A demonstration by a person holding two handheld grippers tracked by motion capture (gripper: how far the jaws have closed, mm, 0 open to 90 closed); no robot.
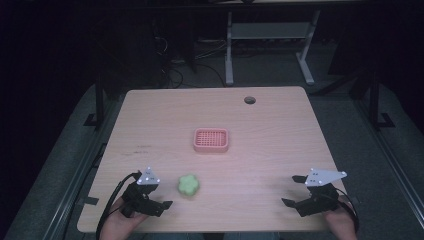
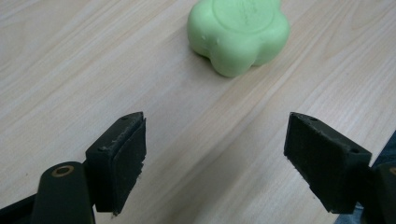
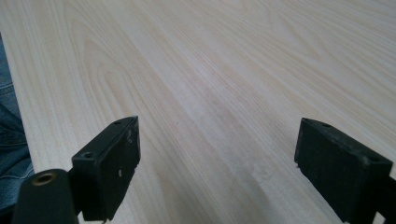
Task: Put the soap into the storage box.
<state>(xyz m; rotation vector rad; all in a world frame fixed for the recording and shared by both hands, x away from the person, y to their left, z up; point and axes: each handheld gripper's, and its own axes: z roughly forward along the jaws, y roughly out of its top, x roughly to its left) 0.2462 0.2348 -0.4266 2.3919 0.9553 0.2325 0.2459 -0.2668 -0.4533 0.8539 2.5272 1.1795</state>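
Green and rounded like a flower, the soap lies near the table's front edge, left of centre, just beside the left gripper, whose jaws stand wide apart with nothing between them. In the left gripper view the soap sits ahead of the jaws and slightly off their centre line, apart from both pads. The right gripper hovers near the front right corner, likewise spread wide and empty.

The lobed, smooth sides look likely to slip: if the pads close on two bulges rather than across a waist, the soap could squirt out or spin away. Closing off centre would shove it sideways over the wood, perhaps toward the front edge. The pink tray stands well apart at the table's middle, so a weak grip could drop the soap on the way.

The table is pale wood grain, bare otherwise, with a cable hole near its far edge. The room beyond is dark, showing a desk frame and cables on the floor.
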